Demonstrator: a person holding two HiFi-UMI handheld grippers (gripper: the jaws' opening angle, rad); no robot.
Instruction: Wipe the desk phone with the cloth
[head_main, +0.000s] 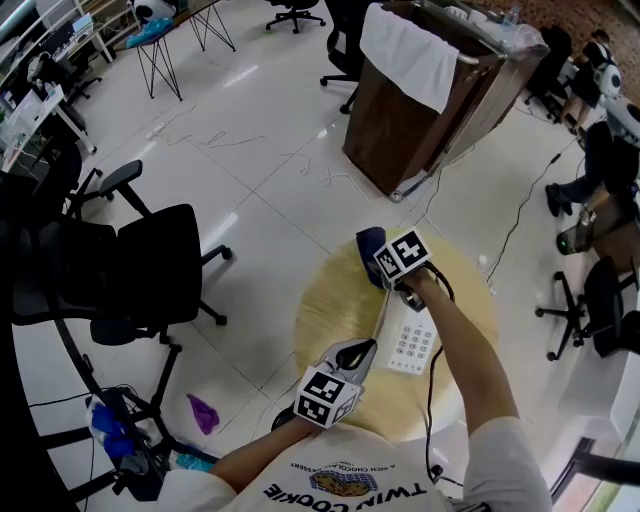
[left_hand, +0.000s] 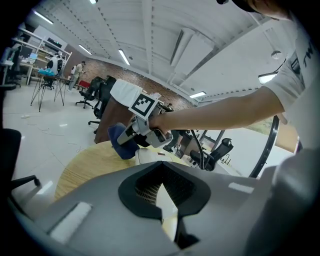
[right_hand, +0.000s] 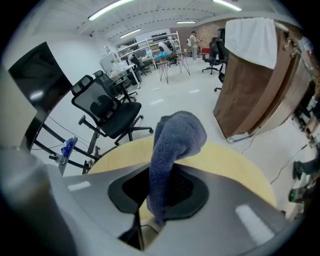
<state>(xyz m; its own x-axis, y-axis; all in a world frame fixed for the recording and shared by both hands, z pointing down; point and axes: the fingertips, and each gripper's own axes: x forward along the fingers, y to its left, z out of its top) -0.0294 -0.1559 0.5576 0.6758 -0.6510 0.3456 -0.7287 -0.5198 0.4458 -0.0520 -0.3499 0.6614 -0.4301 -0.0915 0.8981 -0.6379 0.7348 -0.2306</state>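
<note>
A white desk phone (head_main: 410, 342) lies on the round wooden table (head_main: 330, 310), keypad up. My right gripper (head_main: 386, 272) hovers over the phone's far end, shut on a blue cloth (head_main: 369, 246). In the right gripper view the cloth (right_hand: 175, 145) bunches up out of the closed jaws and droops forward. My left gripper (head_main: 364, 349) sits at the phone's near left edge, its tips meeting with nothing seen between them. From the left gripper view the phone (left_hand: 150, 156) lies just beyond the jaws, with the cloth (left_hand: 117, 141) behind it.
A black office chair (head_main: 150, 262) stands left of the table. A brown wooden cabinet (head_main: 420, 120) draped with a white cloth is beyond it. The phone's black cable (head_main: 431, 400) runs off the near edge. A purple scrap (head_main: 202, 412) lies on the floor.
</note>
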